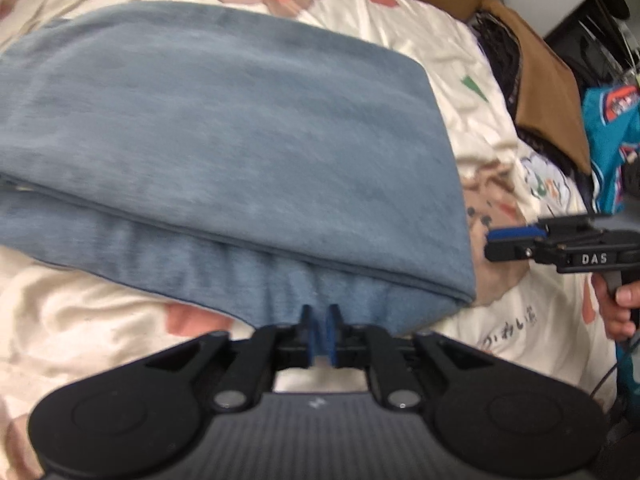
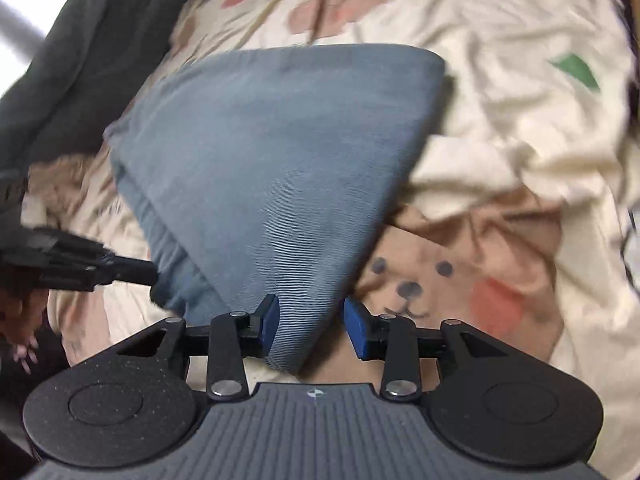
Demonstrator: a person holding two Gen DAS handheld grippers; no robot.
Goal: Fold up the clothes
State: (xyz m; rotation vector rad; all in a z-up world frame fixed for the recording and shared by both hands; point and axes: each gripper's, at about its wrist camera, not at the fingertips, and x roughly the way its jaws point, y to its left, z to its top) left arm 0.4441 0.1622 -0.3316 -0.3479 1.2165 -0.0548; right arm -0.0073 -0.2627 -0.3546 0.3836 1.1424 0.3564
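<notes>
A blue garment (image 1: 224,136) lies folded on the cream bear-print bed sheet (image 1: 432,32), its upper layer lapped over a lower one. My left gripper (image 1: 319,316) hovers at the garment's near edge, jaws a narrow gap apart, with no cloth pinched that I can see. In the right wrist view the garment (image 2: 264,160) narrows to a corner that lies between the fingers of my right gripper (image 2: 310,308), which stands open, the right pad (image 2: 356,326) clear of the cloth. The right gripper (image 1: 491,242) also shows beside the garment's right edge, and the left gripper (image 2: 154,274) at its left side.
A brown cushion (image 1: 548,92) and a teal printed garment (image 1: 608,128) lie past the bed's right side. Dark grey clothing (image 2: 80,60) is heaped at the far left. A bear face (image 2: 416,280) is printed on the sheet. A hand (image 1: 624,308) holds the right gripper's handle.
</notes>
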